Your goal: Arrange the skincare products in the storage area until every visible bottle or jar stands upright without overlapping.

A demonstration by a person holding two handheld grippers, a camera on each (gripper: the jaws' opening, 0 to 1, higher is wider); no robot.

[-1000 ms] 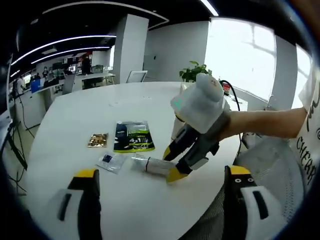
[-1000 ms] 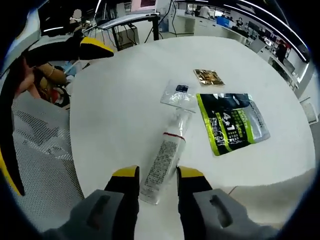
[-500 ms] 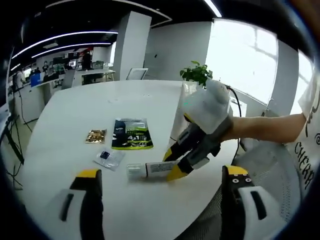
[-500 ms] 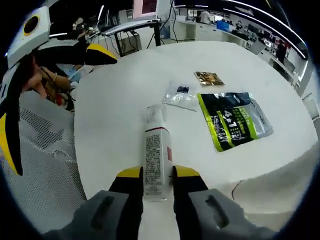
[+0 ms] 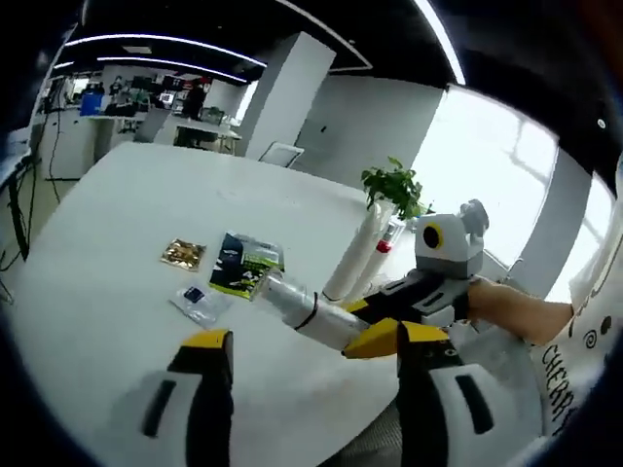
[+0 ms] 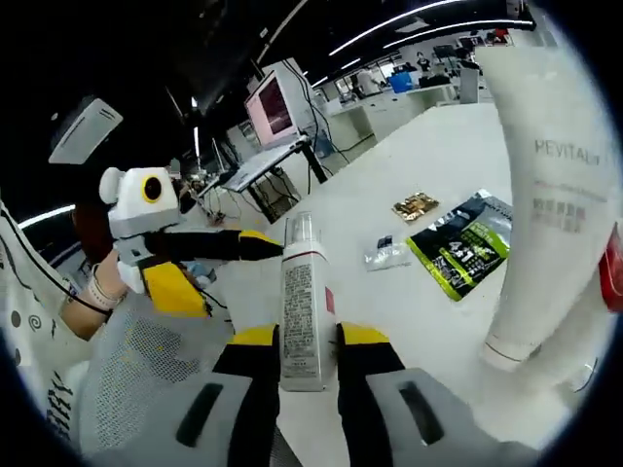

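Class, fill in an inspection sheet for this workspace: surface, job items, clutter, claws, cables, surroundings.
Surface: round white table.
Job's things: clear bottle held off the table, red band near its cap; tall white tube upright.
Clutter: green-black pouch, gold sachet, small clear packet, all flat.
Claws: right claw shut on the bottle; left claw open, holding nothing.
Cables: nothing seen on the table.
Surroundings: office desks, monitor, potted plant.
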